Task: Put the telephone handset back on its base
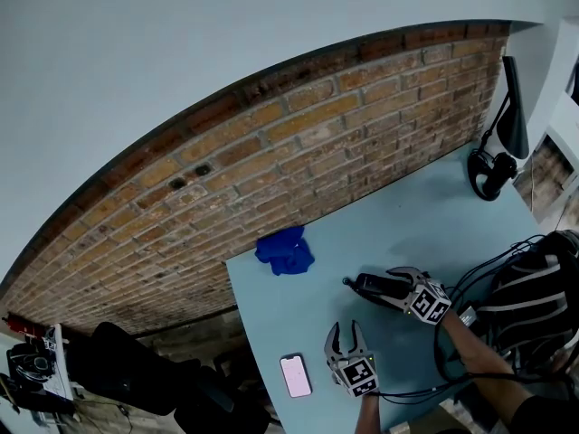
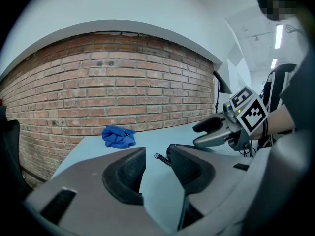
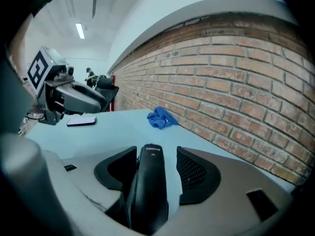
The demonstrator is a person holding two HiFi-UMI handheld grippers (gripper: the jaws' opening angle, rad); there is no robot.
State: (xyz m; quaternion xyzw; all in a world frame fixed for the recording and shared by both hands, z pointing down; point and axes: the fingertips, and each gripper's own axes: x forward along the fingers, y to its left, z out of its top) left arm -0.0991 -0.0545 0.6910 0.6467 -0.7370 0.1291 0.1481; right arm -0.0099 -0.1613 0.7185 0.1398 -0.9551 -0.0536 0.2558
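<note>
A black telephone handset (image 3: 147, 181) sits lengthwise between the jaws of my right gripper (image 3: 156, 163), which is shut on it. In the head view this right gripper (image 1: 373, 287) holds the handset (image 1: 357, 285) just above the light blue table (image 1: 425, 215), pointing left. A short piece of coiled cord (image 2: 160, 157) shows beyond my left jaws. My left gripper (image 1: 346, 333) hovers near the table's front edge, open and holding nothing. It is also open in its own view (image 2: 155, 161), where the right gripper (image 2: 209, 132) appears at the right. I cannot make out a telephone base in any view.
A crumpled blue cloth (image 1: 285, 251) lies near the brick wall (image 1: 298, 152). A smartphone (image 1: 296, 374) lies flat at the table's front left. A black stand (image 1: 493, 174) occupies the far right corner. Black cables and a dark bag (image 1: 534, 297) crowd the right edge.
</note>
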